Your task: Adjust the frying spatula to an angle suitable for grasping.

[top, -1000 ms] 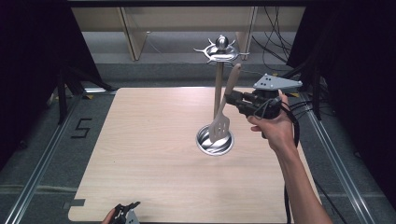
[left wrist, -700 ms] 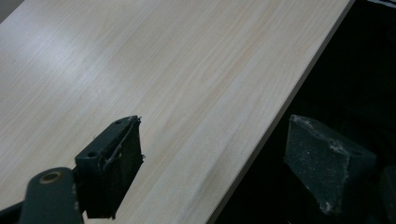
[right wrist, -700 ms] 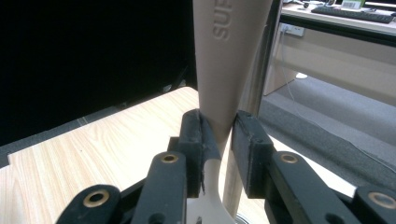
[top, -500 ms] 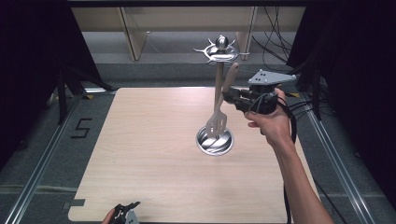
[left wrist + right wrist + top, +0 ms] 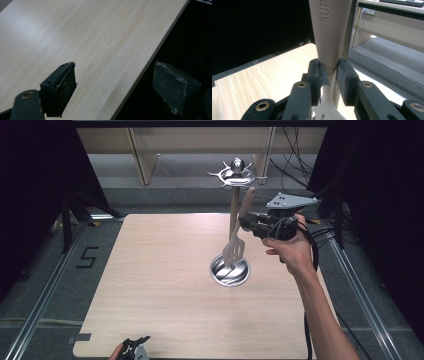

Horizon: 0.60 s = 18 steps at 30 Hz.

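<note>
The right gripper (image 5: pixel 248 222), right of centre in the high view, is clamped on the narrow neck of a beige slotted spatula (image 5: pixel 235 247), which hangs tilted beside the pole of a metal utensil stand (image 5: pixel 231 270), its blade just above the stand's round base. The left gripper (image 5: pixel 137 347), at the bottom edge over the worktop (image 5: pixel 150 270), has its jaws wide apart with nothing between them.

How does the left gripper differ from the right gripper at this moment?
The left gripper has its jaws wide apart with nothing between them; the right gripper is clamped on the beige spatula. In the high view the left one sits low at the table's near edge, while the right one is raised beside the metal utensil stand. Both have black jaws.
</note>
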{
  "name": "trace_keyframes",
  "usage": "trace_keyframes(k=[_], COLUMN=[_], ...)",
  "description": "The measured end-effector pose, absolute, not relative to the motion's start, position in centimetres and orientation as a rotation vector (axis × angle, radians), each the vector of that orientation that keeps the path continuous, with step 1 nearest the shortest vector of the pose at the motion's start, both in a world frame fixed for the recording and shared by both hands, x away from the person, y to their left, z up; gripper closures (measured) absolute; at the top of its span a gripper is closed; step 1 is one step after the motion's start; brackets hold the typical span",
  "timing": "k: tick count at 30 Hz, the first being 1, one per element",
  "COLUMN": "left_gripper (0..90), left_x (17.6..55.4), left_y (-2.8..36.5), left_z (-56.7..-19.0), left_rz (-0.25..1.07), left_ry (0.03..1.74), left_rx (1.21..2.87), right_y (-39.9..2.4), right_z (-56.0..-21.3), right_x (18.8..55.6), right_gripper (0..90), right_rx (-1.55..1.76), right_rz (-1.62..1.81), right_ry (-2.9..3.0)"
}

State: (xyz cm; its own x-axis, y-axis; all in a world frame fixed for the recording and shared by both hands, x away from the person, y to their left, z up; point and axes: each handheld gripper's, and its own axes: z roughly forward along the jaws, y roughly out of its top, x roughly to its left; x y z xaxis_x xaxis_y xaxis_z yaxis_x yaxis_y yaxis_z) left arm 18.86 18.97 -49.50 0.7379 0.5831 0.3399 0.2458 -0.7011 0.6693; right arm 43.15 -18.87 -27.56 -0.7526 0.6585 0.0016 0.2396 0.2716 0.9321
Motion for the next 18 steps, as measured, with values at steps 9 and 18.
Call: trace_keyframes(k=[9,18], left_gripper=[17.9,17.9], left_x=[18.9,18.9], left_y=[19.0,19.0], left_z=[-49.5,-49.5], left_rz=[0.729,0.737], left_ry=[0.623,0.613], left_rx=[2.329,2.33], right_y=[-19.6,-20.1], right_z=[-28.0,-28.0], right_x=[42.5,41.3], right_gripper=[69.1,59.8], right_rx=[0.824,0.815], right_rz=[1.472,1.494], right_ry=[2.154,2.129])
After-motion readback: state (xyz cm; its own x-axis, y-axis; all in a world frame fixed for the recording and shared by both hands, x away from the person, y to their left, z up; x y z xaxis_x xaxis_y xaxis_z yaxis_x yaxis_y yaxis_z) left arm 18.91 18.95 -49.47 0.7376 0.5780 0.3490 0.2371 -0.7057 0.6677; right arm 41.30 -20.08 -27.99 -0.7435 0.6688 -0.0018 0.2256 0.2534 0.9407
